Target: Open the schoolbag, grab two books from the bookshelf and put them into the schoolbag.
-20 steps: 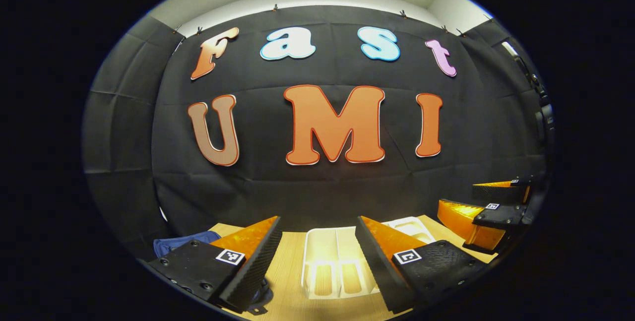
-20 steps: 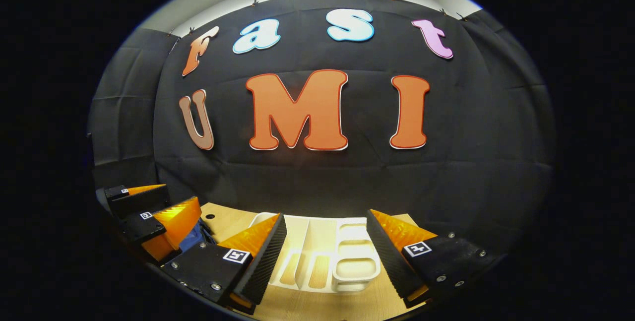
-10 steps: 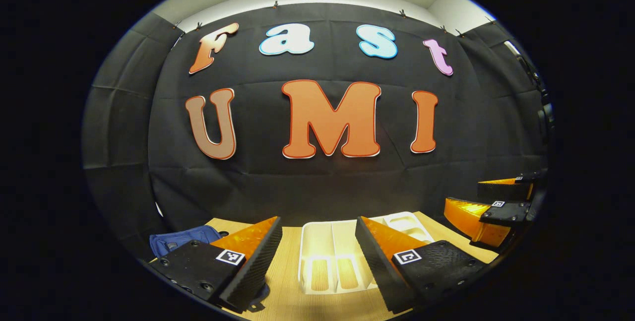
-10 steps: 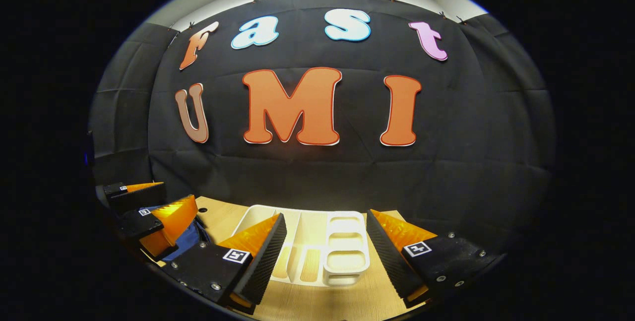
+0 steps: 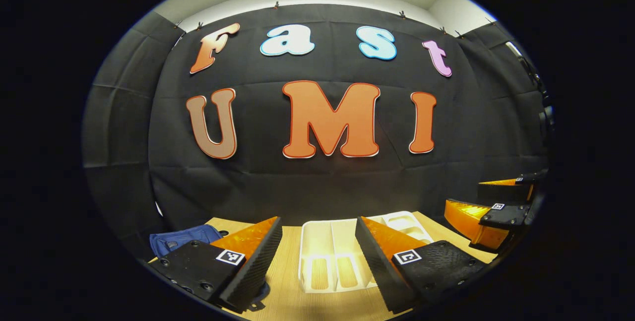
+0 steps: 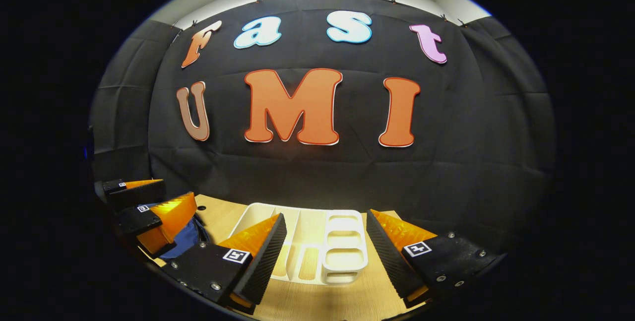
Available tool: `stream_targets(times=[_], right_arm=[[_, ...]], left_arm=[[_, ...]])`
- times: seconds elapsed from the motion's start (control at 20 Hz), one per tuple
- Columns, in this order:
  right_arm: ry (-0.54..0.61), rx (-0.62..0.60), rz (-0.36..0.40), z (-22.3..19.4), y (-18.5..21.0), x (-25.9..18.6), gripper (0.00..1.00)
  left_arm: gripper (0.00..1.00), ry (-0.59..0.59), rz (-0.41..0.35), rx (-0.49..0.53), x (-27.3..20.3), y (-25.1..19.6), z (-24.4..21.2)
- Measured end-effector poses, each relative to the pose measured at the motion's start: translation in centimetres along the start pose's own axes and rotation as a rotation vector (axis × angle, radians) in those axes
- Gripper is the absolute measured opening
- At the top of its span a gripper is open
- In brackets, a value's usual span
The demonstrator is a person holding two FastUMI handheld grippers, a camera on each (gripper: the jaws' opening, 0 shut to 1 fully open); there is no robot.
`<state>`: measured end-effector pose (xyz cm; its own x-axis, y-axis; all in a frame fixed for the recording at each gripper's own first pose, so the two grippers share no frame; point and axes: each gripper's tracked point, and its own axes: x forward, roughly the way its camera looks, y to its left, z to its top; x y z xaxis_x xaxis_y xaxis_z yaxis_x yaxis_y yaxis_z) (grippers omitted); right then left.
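A: How many tools? 
B: Two: left tool (image 5: 317,246) and right tool (image 6: 325,241), fingers apart, holding nothing.

A: The bag? 
B: One blue fabric schoolbag (image 5: 183,237), lower left, on the wooden table (image 5: 287,281), beside one white plastic bookshelf (image 5: 327,256).

No word, number or brand could be read on any object. The left gripper (image 5: 317,221) and the right gripper (image 6: 326,216) carried small square code marks (image 5: 230,256), which were patterns, not letters.
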<state>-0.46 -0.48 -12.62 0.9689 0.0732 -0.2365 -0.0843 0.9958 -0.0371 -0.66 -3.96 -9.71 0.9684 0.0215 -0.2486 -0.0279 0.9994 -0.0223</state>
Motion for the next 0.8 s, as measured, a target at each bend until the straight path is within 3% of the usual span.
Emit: stream_targets(times=[0.8], right_arm=[[0.004,-0.034,0.004,0.1,1.4,2.5,0.97]], left_arm=[[0.93,0.015,0.014,0.001,2.1,2.3,-0.4]])
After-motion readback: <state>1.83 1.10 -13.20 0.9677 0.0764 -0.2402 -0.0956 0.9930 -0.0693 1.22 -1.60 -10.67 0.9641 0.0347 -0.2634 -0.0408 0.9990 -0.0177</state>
